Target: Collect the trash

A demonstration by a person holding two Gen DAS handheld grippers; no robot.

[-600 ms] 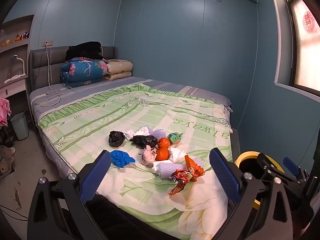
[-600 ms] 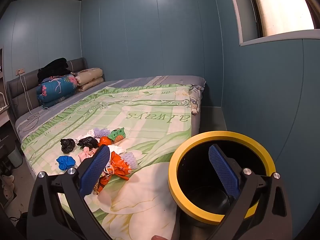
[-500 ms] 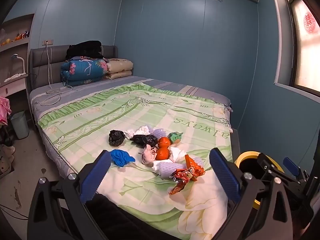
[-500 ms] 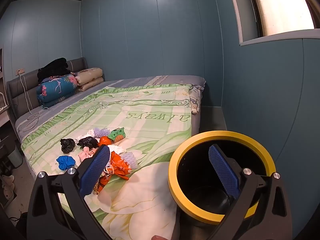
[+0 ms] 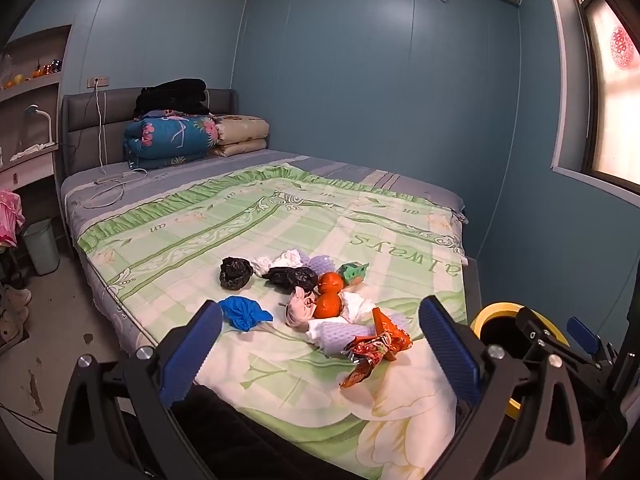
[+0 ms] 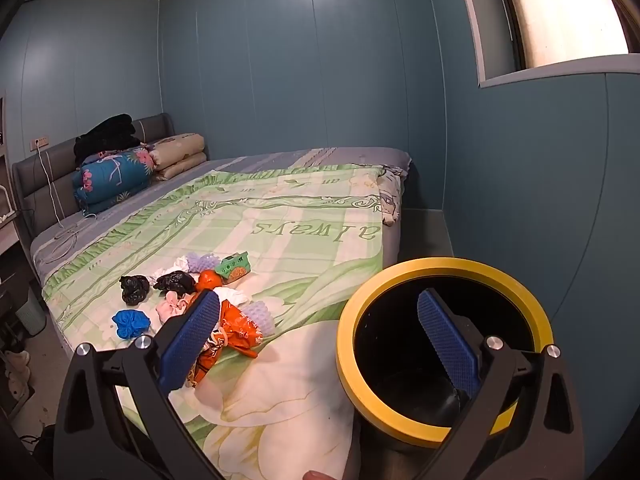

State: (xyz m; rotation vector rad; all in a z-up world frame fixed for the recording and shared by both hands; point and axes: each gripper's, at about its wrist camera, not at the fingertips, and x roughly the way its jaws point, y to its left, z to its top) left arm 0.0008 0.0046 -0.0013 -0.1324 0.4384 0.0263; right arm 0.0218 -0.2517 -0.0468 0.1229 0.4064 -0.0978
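Note:
A heap of trash lies on the green bedspread (image 5: 192, 236): a blue crumpled bag (image 5: 244, 312), two black bags (image 5: 236, 273), two oranges (image 5: 328, 305), white tissues, a green carton (image 5: 353, 272) and a red-orange wrapper (image 5: 378, 344). My left gripper (image 5: 320, 344) hangs open short of the heap, nothing between its blue pads. A black bin with a yellow rim (image 6: 444, 276) stands at the bed's right side. My right gripper (image 6: 320, 328) is open too, its right finger over the bin's mouth, its left finger in front of the wrapper (image 6: 236, 330).
Folded quilts (image 5: 172, 140) and dark clothes sit at the headboard, with a cable on the sheet. A small pale bin (image 5: 40, 246) and a desk stand on the left. Blue walls and a window (image 6: 560, 12) close the right side.

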